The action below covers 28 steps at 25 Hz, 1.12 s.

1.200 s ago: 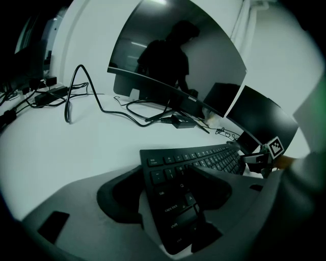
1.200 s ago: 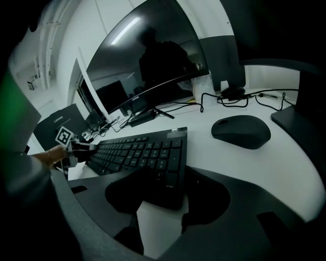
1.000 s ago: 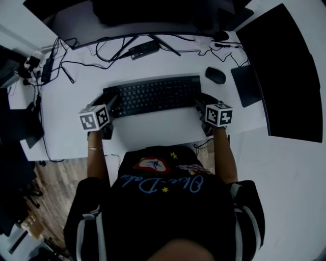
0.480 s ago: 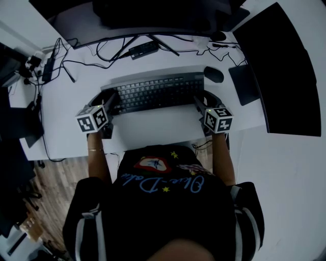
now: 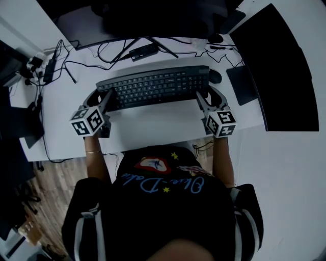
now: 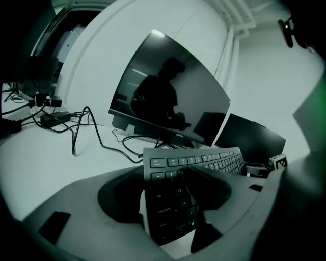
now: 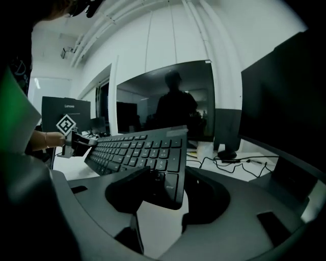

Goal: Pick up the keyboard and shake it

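Gripping the keyboard (image 5: 155,86) at its two short ends, left gripper (image 5: 107,98) and right gripper (image 5: 200,100) hold it clear of the table (image 5: 153,125), near its front edge, balanced for shaking.

A white tabletop (image 5: 153,127) carried a wide dark monitor (image 5: 153,15) along its far edge, its thin stand legs (image 5: 158,43) splayed beneath. Black cables (image 5: 76,63) looped across the far left, near a slim black adapter (image 5: 48,69), and a small black box (image 5: 143,50) lay by the stand. A dark mouse (image 5: 215,76) sat just left of a flat dark pad (image 5: 242,84). A large black curved panel (image 5: 277,71) filled the right side. Wooden floor (image 5: 51,188) showed at lower left.
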Motion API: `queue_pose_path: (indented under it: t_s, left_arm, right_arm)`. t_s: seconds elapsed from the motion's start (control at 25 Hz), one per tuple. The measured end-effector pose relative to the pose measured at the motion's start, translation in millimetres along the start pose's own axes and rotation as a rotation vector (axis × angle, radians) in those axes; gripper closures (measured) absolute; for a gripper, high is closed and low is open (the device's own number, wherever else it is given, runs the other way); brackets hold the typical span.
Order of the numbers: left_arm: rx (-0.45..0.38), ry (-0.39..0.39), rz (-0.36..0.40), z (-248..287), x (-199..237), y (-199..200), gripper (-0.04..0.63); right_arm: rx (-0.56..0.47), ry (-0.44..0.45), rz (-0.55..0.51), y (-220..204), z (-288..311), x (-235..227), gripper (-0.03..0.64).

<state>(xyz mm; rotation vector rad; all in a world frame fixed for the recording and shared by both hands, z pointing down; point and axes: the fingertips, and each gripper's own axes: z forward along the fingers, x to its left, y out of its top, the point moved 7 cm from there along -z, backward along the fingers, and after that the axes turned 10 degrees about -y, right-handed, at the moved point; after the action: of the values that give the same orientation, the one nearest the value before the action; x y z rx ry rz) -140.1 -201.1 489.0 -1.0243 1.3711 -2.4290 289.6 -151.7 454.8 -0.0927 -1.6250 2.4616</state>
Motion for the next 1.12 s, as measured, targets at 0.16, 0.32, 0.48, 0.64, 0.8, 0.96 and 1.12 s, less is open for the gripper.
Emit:
queue_pose_path:
  t_s: [0.16,0.32,0.48,0.64,0.8,0.96,1.12]
  left_arm:
    - [-0.053,-0.018,0.021,-8.1,-5.0,13.5,0.342]
    - [-0.094,-0.033,0.036,-15.3,-10.1,22.4,0.342]
    - [-0.139,-0.053,0.053,-20.1,-15.6,31.2,0.348]
    - [-0.169,-0.075,0.071,-24.9,-21.5,39.9,0.349]
    - [-0.197,-0.078,0.092,-28.1,-26.2,48.1,0.350]
    - [-0.223,-0.086,0.098,-31.4,-30.7,53.7,0.348]
    - [-0.248,-0.095,0.102,-35.0,-33.4,59.7,0.349]
  right_arm:
    - [-0.093,-0.012,-0.040,18.9,-10.0,3.6,0.417]
    - [-0.163,-0.014,-0.070,32.7,-19.4,5.4,0.417]
    - [-0.223,-0.019,-0.104,46.4,-26.9,5.5,0.419]
    - [-0.277,-0.033,-0.142,61.5,-35.0,5.4,0.419]
    - [-0.314,-0.041,-0.169,72.0,-37.0,4.3,0.419]
    - [-0.356,-0.042,-0.202,80.7,-40.7,3.5,0.419]
    - [-0.404,-0.044,-0.238,90.7,-46.1,4.2,0.419]
